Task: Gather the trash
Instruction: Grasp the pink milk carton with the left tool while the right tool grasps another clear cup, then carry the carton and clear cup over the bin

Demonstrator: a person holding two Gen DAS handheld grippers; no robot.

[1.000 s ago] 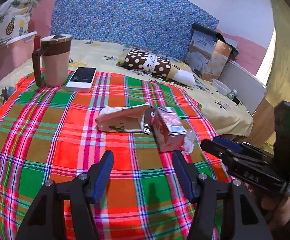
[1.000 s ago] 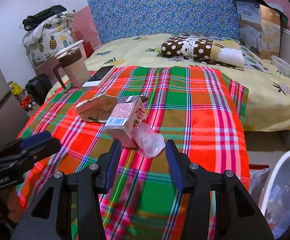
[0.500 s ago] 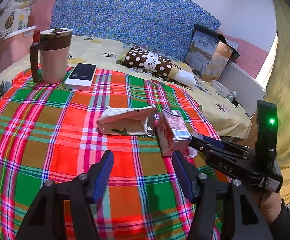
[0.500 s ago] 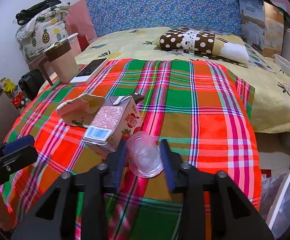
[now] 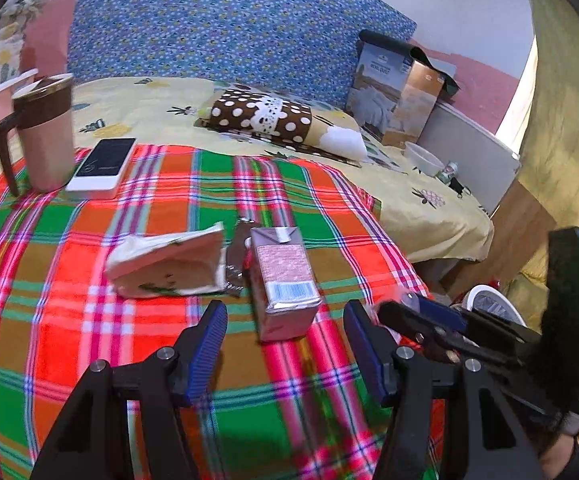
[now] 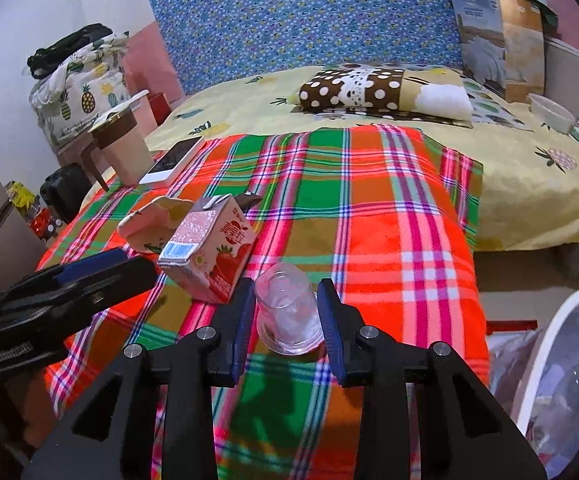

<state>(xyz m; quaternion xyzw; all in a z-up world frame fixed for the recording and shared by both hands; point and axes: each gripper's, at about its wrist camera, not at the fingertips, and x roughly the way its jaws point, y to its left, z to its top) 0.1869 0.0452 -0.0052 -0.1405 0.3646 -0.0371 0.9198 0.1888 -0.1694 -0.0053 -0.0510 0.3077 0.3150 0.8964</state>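
Right gripper point(image 6: 286, 312) is clamped on a clear plastic cup point(image 6: 288, 310), both pads touching its sides, over the plaid cloth point(image 6: 389, 216). Left gripper point(image 5: 285, 338) stands wide open and empty, pink milk carton point(image 5: 283, 280) just beyond its fingertips. Crumpled wrapper point(image 5: 167, 262) lies left of the carton; mug point(image 5: 43, 132) and phone point(image 5: 103, 164) far left. Carton print unreadable.

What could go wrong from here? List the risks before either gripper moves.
1. The right gripper pinches a thin clear plastic cup; it may crumple or slip out.
2. The pink strawberry milk carton sits right beside the cup, so lifting could knock it.
3. The open left gripper nears the carton while the right gripper is close: they could collide.
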